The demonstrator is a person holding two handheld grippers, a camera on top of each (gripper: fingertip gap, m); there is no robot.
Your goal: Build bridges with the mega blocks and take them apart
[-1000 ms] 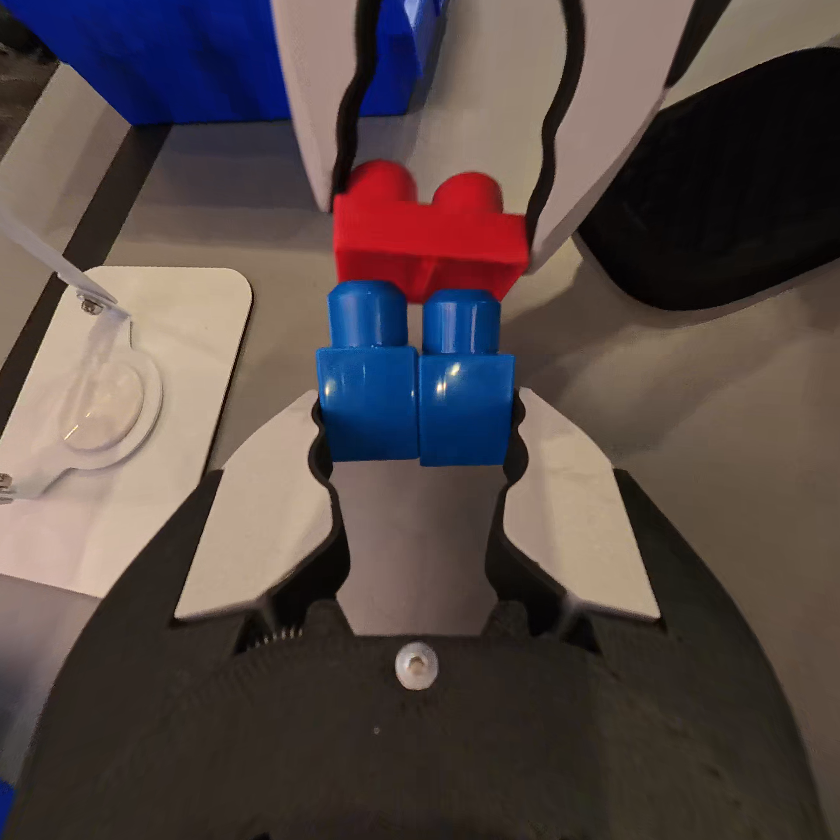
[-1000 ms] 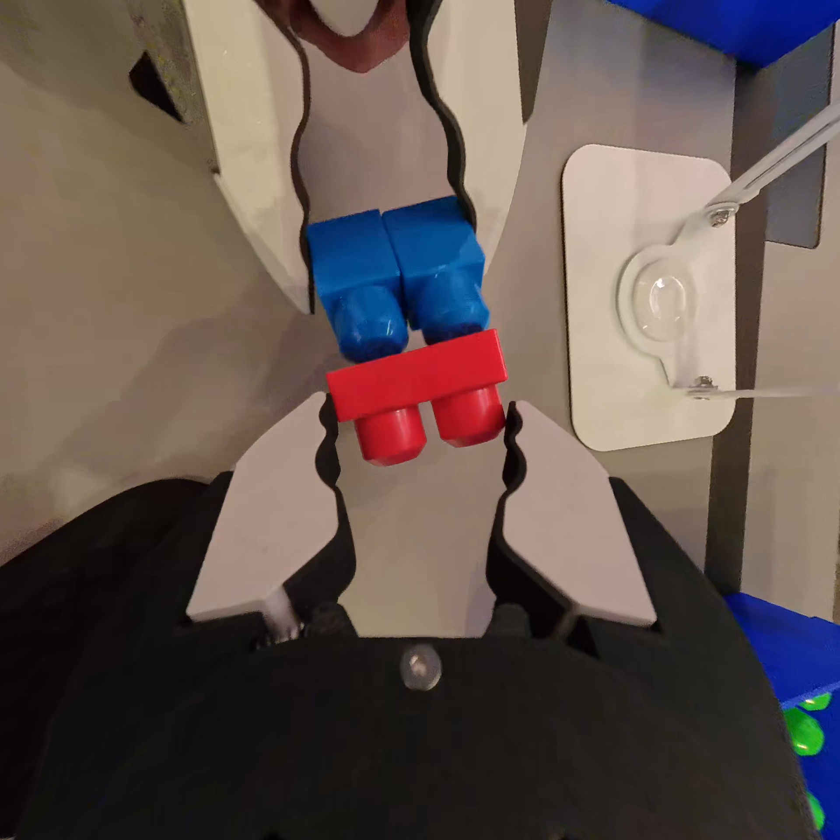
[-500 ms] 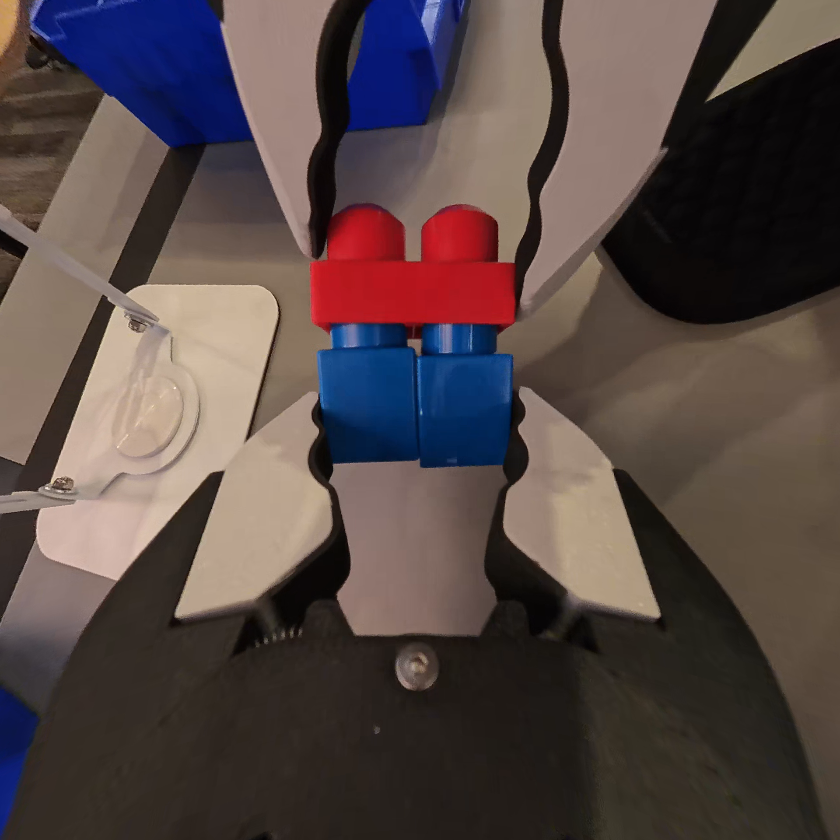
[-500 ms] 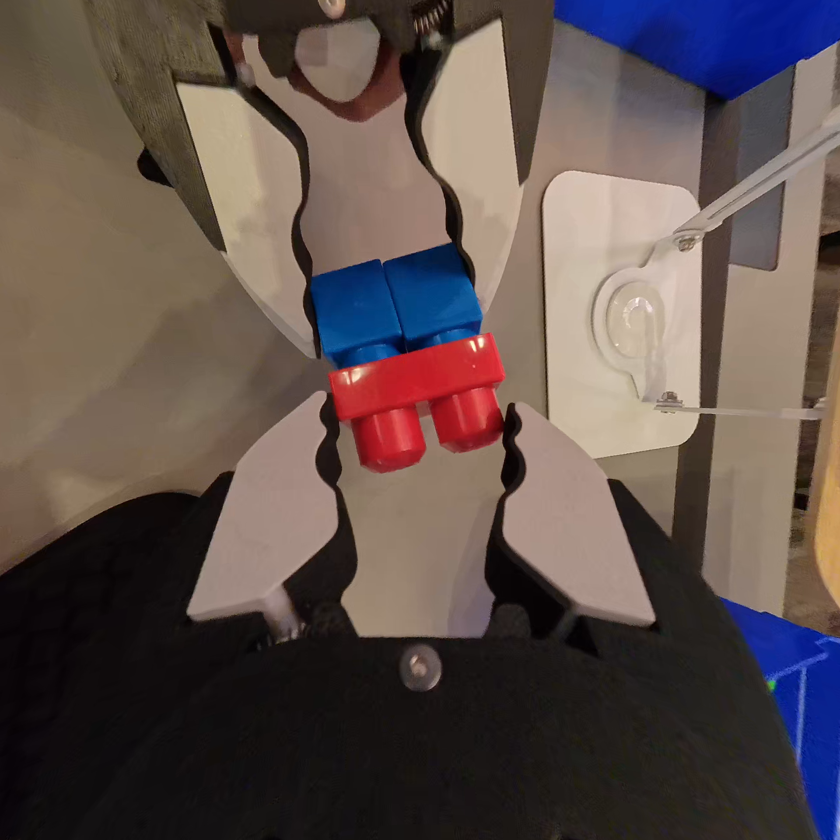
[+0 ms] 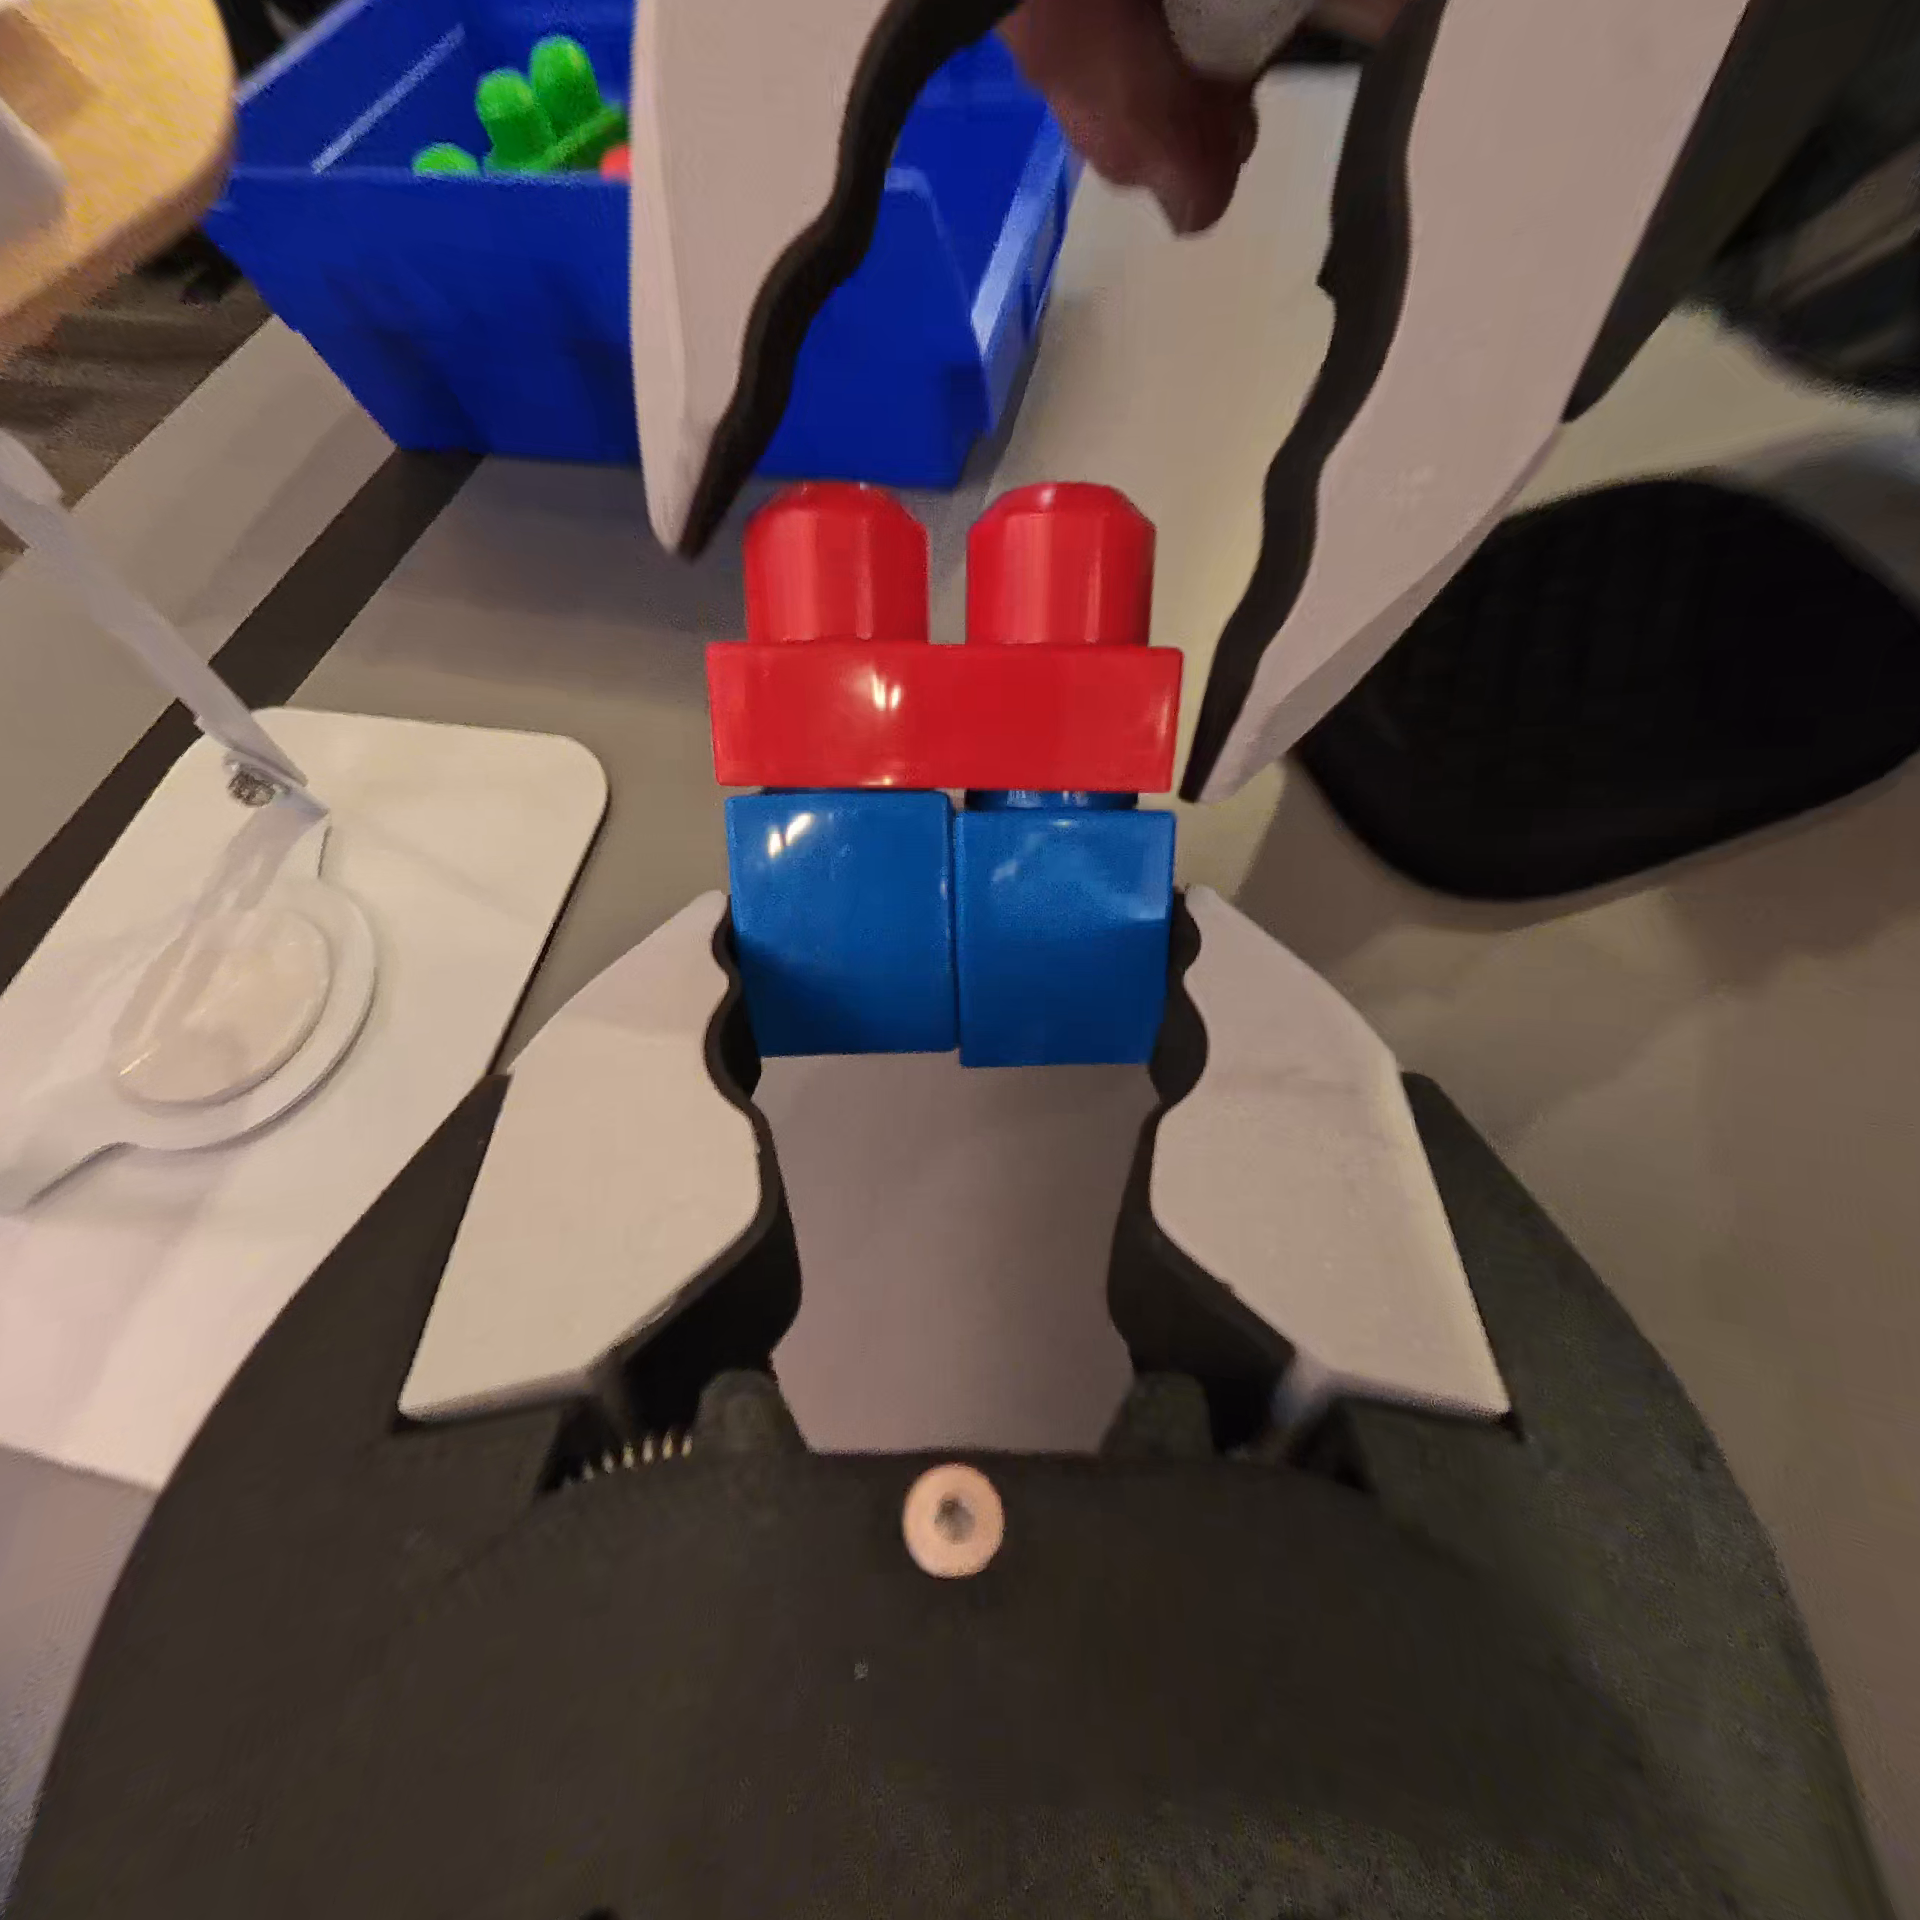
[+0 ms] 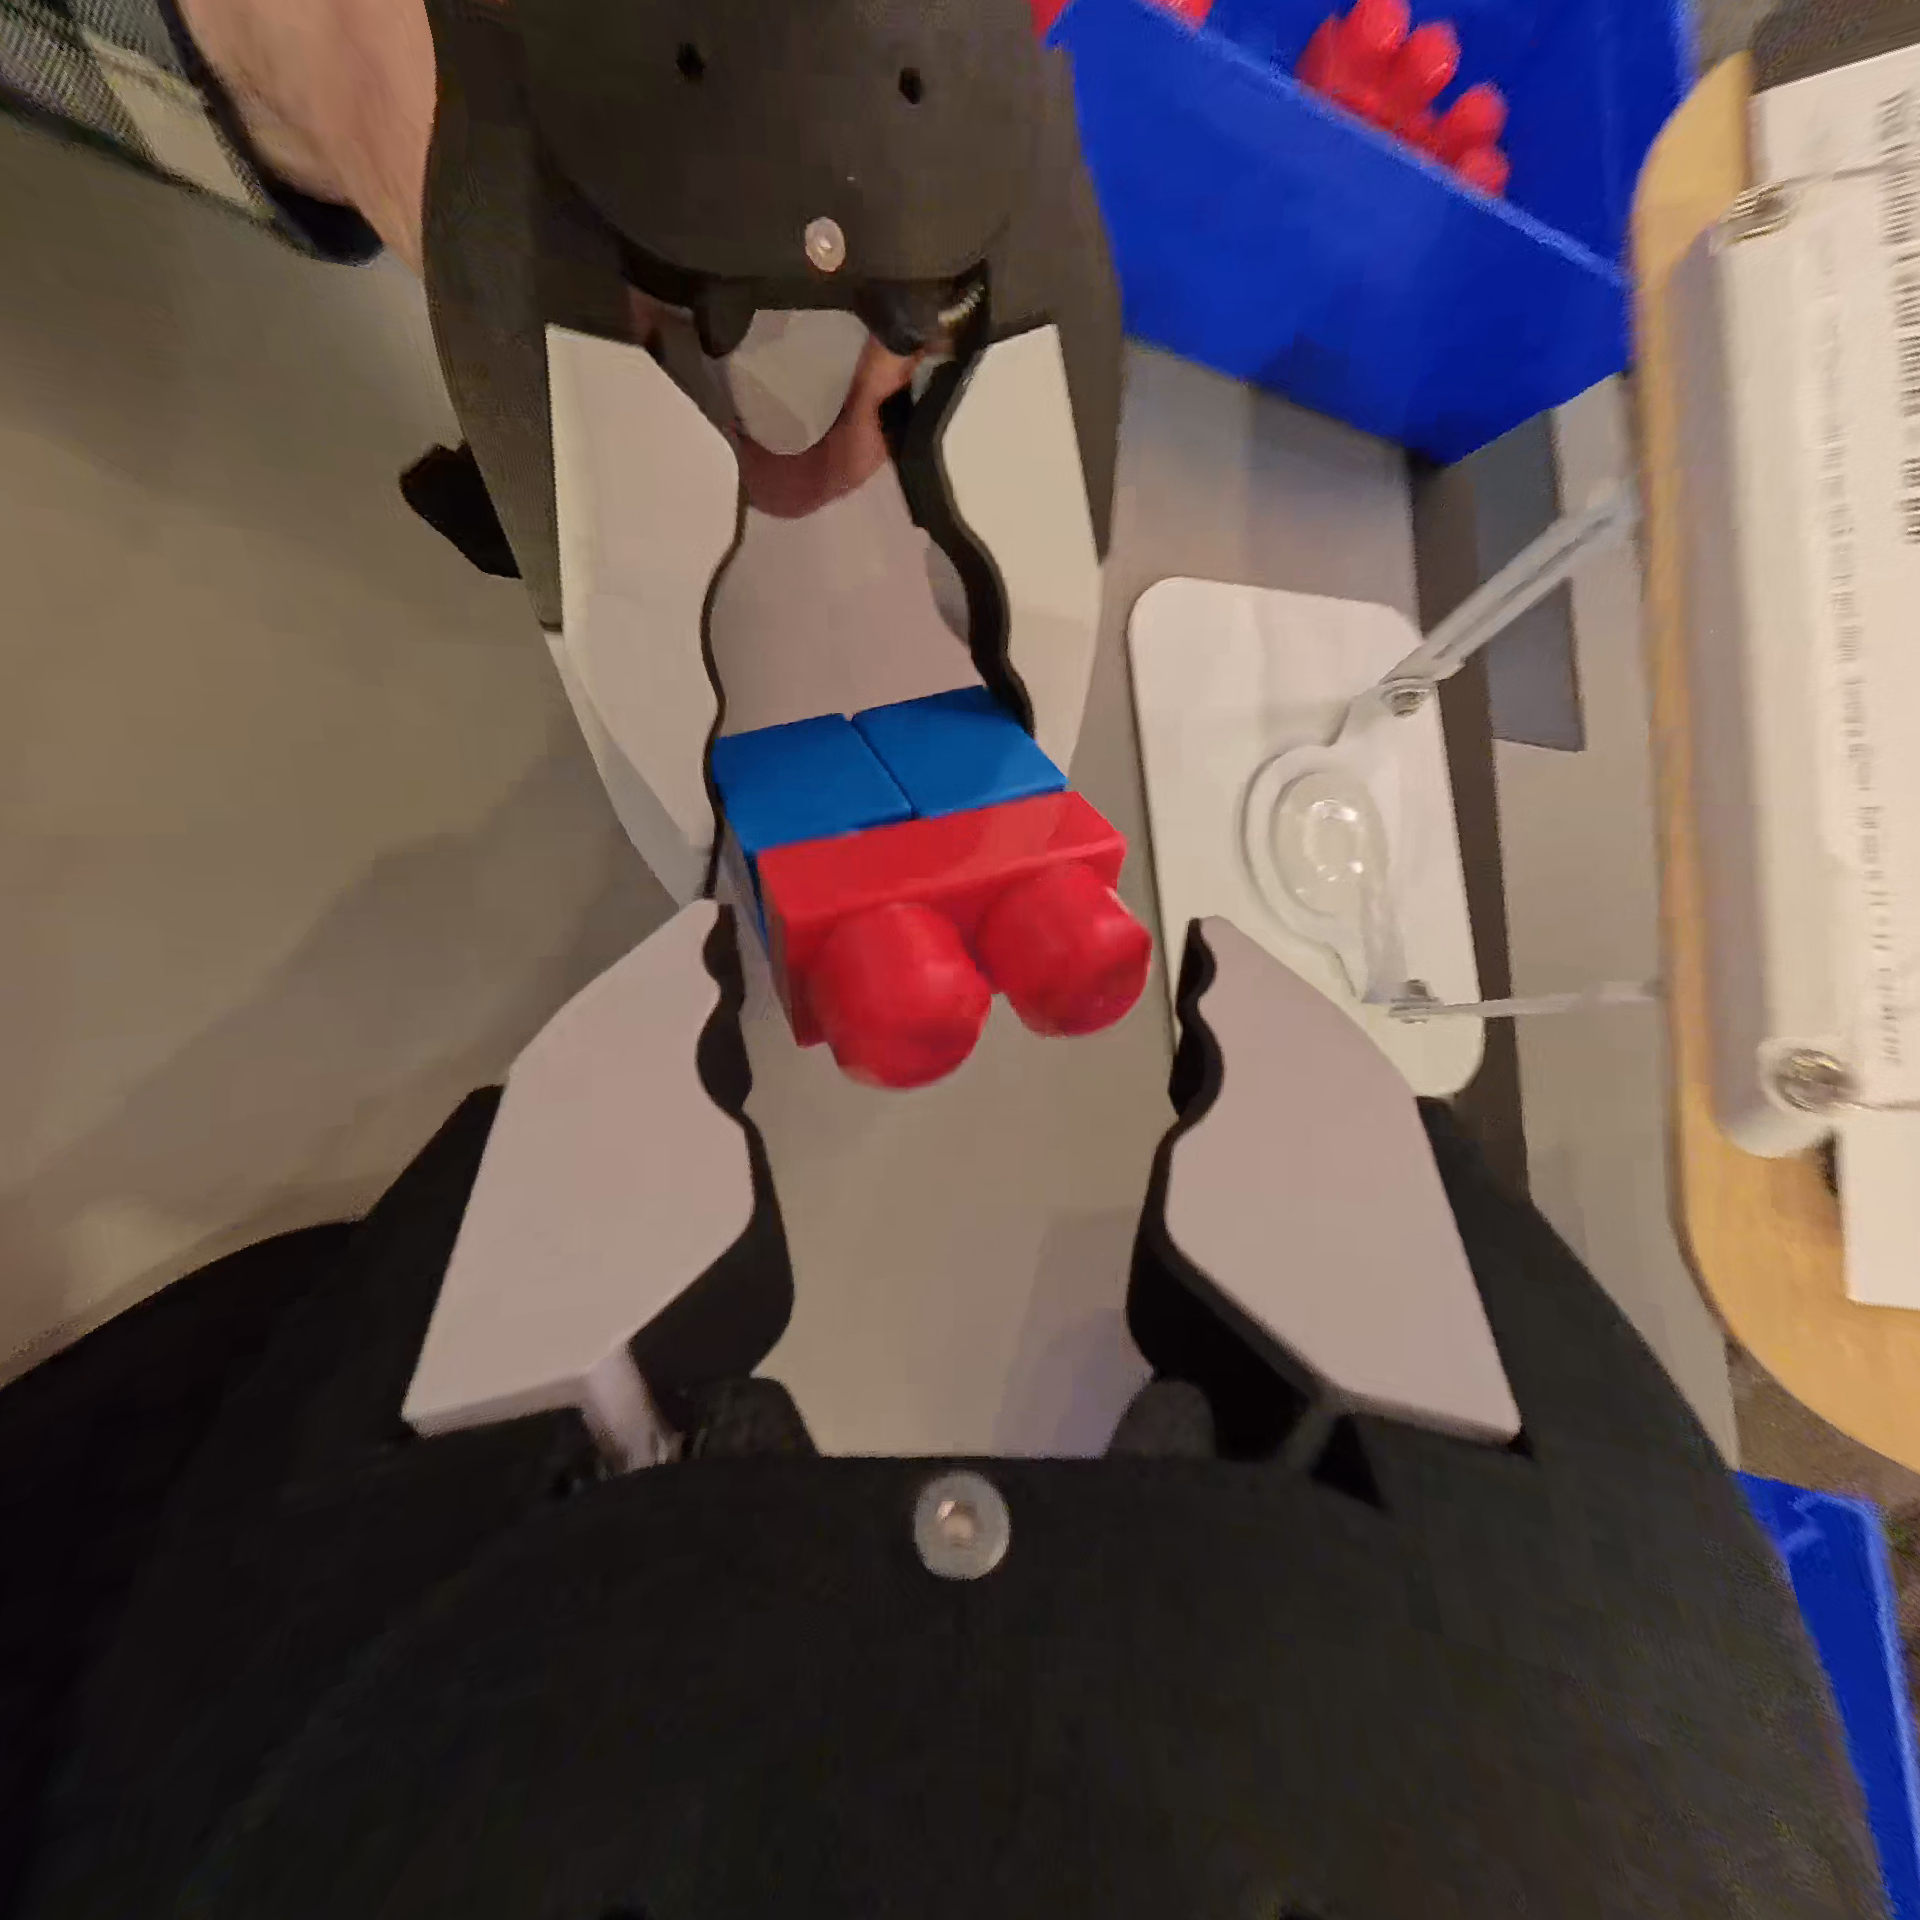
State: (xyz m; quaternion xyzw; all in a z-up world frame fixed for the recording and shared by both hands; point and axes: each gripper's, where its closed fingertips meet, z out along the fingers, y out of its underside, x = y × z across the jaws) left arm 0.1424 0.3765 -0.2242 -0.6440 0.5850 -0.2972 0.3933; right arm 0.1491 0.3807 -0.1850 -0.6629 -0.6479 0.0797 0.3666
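**Red block seated on blue pair**

L to R, left wrist view: white plate (image 5: 312,935) w/ clear dome on table (image 5: 1558,1143); blue bin (image 5: 499,312) behind. Left gripper (image 5: 951,935) clamps two blue blocks (image 5: 951,935), pads pressed on both sides. Red block (image 5: 943,717) sits on their studs. Right gripper (image 6: 951,977) is spread wide around red block, pads off it

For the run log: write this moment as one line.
left gripper: shut on blue blocks | red block: seated on top | right gripper: open, clear

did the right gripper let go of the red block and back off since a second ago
Yes. The right gripper now stands open, clear of the red block, which stays pressed onto the blue blocks.
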